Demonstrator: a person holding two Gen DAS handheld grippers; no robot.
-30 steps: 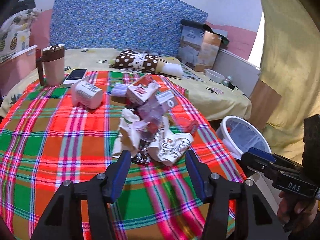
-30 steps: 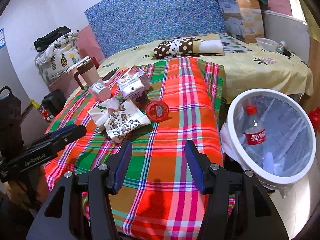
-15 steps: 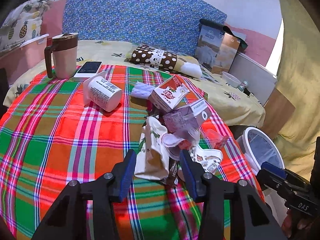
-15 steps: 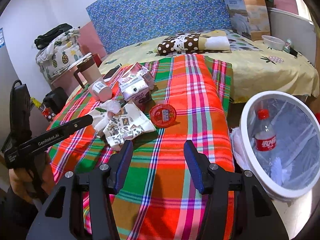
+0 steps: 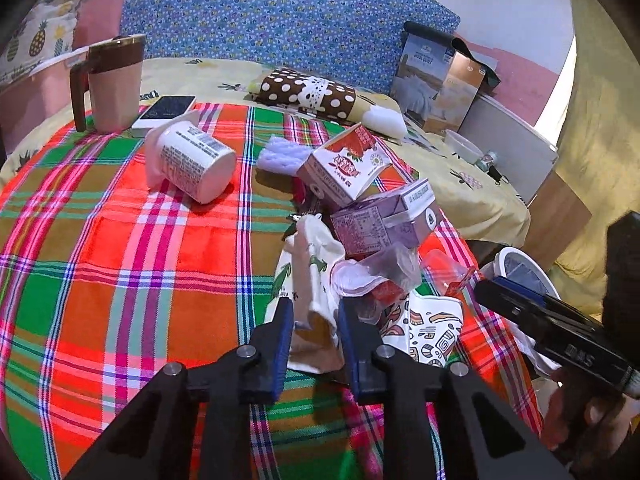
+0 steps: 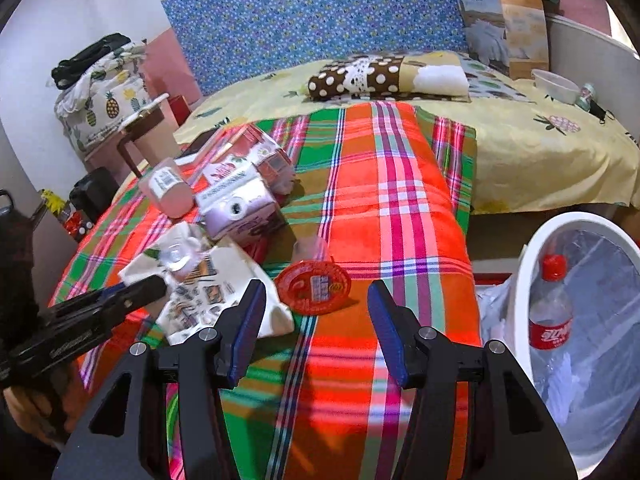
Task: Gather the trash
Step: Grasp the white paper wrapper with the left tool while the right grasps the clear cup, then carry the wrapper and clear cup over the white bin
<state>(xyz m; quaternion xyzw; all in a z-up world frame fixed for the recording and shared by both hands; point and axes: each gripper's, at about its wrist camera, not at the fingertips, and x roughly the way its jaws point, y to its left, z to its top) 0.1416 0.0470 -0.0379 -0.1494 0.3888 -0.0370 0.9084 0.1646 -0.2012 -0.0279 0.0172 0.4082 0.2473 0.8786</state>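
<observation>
White crumpled paper bag [image 5: 314, 280] being clamped between blue pads of left gripper [image 5: 314, 336], lying in trash pile on plaid cloth [image 5: 120, 248]. Right gripper [image 6: 316, 328] being held apart above red lid [image 6: 312, 286]. Bin [image 6: 524, 280] being occupied by bottle [image 6: 550, 312].

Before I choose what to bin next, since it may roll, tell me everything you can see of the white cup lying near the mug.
The white cup looks like a plastic or paper tub, tapered, with a printed label and barcode on its wall. It lies tipped on its side on the plaid cloth, its flat base facing the camera and its mouth toward the brown-lidded mug. A crumpled white wrapper or lid flap sits at its mouth end. It lies apart from the carton pile, and neither tool touches it.
</observation>
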